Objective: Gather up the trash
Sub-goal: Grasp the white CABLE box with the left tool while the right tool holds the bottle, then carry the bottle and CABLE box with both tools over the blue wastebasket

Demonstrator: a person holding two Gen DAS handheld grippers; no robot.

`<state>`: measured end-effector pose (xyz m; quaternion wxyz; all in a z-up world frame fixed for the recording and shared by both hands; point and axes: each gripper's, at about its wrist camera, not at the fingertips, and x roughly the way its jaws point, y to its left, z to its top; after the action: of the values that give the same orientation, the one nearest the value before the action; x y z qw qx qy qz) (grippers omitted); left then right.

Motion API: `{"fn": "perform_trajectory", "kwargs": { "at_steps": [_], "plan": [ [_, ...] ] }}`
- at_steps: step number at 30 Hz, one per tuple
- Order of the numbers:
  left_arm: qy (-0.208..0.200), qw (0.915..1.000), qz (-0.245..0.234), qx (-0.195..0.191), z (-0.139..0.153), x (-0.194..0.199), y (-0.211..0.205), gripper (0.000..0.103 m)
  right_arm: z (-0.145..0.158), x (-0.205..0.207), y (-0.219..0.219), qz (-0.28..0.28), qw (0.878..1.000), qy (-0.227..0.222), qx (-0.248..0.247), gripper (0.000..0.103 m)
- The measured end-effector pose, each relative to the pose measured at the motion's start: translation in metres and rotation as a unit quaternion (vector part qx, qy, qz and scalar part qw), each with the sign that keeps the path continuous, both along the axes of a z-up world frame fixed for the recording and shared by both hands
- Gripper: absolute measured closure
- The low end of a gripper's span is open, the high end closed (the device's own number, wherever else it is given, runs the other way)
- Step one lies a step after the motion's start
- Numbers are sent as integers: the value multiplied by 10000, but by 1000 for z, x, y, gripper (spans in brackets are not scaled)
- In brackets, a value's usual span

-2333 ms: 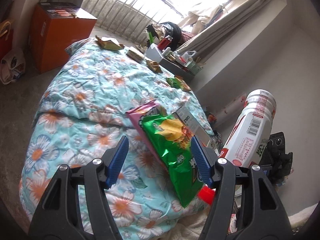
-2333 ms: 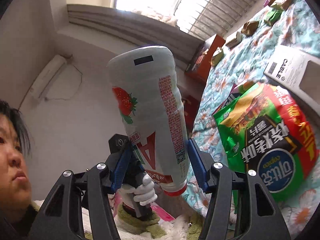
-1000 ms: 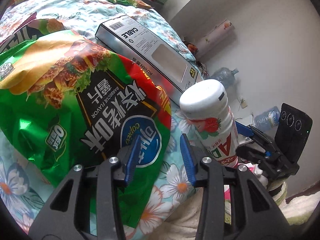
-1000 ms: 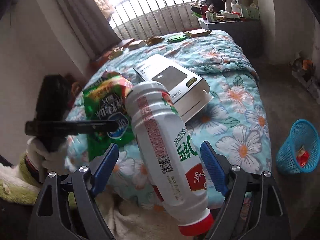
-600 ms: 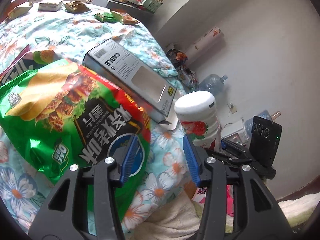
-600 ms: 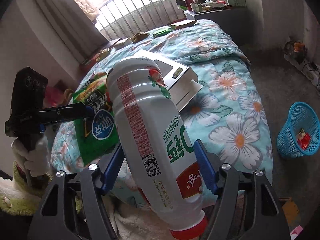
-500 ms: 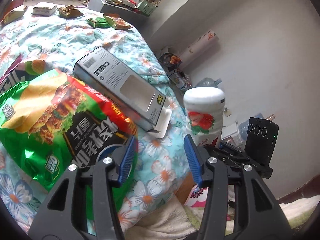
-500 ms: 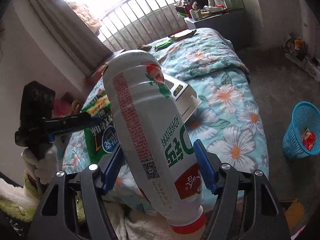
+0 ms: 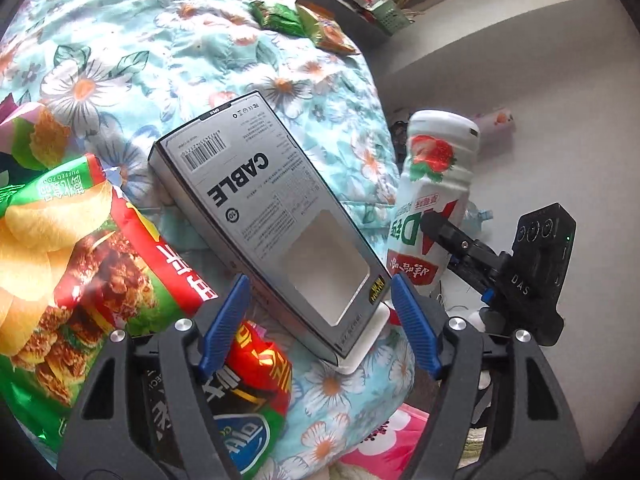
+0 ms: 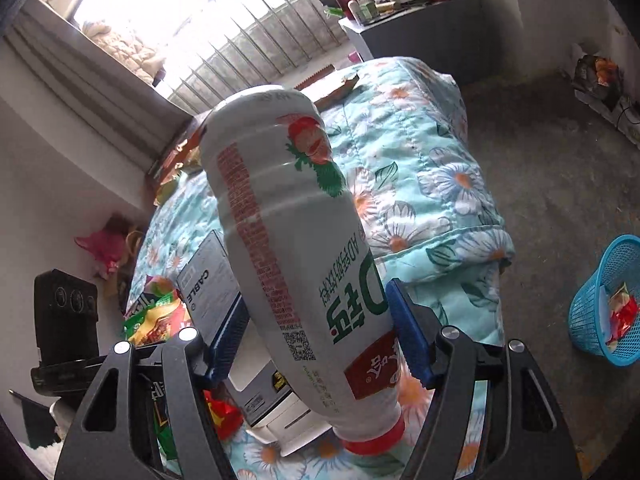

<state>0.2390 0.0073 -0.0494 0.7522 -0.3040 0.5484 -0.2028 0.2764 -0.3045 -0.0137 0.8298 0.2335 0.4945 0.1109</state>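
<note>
Since the earlier frame our left gripper point(image 9: 320, 320) has just been opening and now straddles, ungripped, the cable box point(image 9: 264, 216), whose long axis runs toward eleven o'clock, while our right gripper point(image 10: 312, 332) is clamped on the bottle point(image 10: 288, 248).

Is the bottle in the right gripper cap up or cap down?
Cap down: the bottle is inverted in the right gripper, its red cap lowest, base pointing up.

Left gripper point(image 9: 320, 322): jaws apart and just been opening; blue pads stand either side of the near end of the grey box point(image 9: 276, 220), neither pad pressing it; pointing steeply down

Right gripper point(image 10: 316, 334): both blue pads pressed on the lower body of the white bottle point(image 10: 296, 248); cap end toward the wrist, base past the fingertips; tilted downward
</note>
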Motion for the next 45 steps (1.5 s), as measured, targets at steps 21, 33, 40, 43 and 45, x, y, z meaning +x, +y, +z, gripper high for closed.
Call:
{"fn": "perform_trajectory", "kwargs": {
  "at_steps": [21,33,40,43,45],
  "plan": [
    [-476,9794,-1836,691,19,-61,-88,28,-24,-159,-10,-856,9917,377,878,42],
    [-1130,9660,-1314,1917,16,-71,-124,20,-29,-194,-29,-1613,9844,174,676,42],
    [-1525,9423,-1353,2656,13,-75,-139,20,-32,-197,-36,-1581,9834,106,887,42],
    [-1690,9282,-1424,2993,10,-77,-144,20,-33,-199,-38,-1581,9828,87,952,42],
    [-1752,9243,-1449,3065,8,-76,-146,20,-34,-199,-39,-1568,9831,69,941,42]
  ]
}}
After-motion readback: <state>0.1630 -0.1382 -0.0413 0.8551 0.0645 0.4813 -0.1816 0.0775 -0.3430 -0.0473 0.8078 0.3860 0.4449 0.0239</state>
